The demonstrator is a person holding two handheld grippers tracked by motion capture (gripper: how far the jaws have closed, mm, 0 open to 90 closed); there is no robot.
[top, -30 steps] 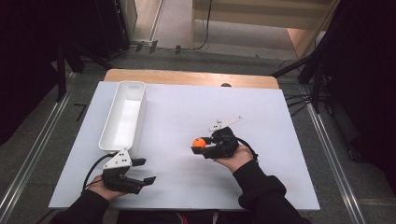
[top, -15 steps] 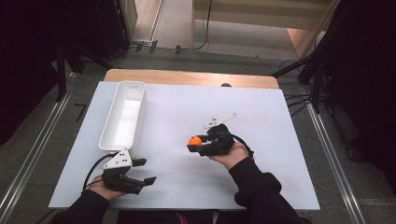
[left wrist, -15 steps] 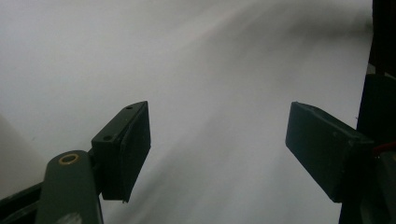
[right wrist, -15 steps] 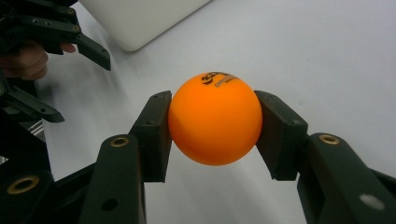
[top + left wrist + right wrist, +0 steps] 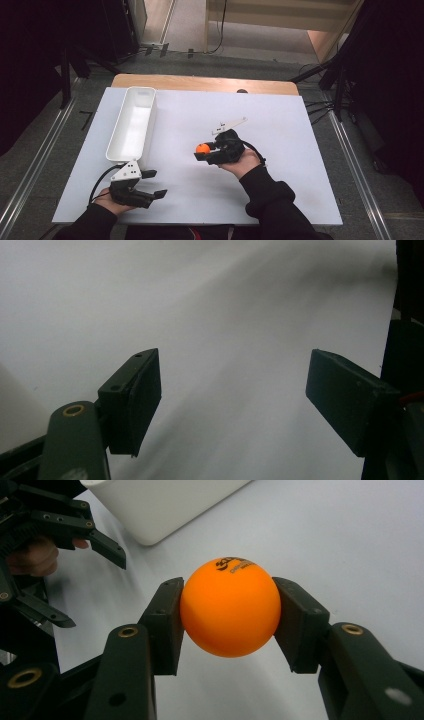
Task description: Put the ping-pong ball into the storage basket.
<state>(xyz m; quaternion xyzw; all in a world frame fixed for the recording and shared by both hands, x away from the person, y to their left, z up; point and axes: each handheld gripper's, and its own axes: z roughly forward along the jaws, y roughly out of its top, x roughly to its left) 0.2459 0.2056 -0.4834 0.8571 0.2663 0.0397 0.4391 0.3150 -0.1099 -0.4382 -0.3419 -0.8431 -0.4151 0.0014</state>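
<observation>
An orange ball [image 5: 230,607] with black print sits squeezed between the two black pads of my right gripper [image 5: 230,622], which is shut on it. From above, the ball [image 5: 202,148] and that gripper [image 5: 203,151] hover over the middle of the white table [image 5: 290,165], pointing left. My left gripper [image 5: 152,183] rests near the table's front left edge with its jaws wide apart and nothing between them. In the left gripper view its open pads [image 5: 135,400] frame bare white tabletop. The right gripper view also catches the left gripper [image 5: 75,575] at far left.
A long white bin [image 5: 131,125] stands at the left of the table, just beyond the left gripper; its corner [image 5: 155,510] shows in the right gripper view. A wooden strip [image 5: 200,82] borders the table's far edge. Dark stands and cables flank the table.
The right gripper, still holding the orange ball, has drifted a little to the left across the table. The left gripper has stayed put.
</observation>
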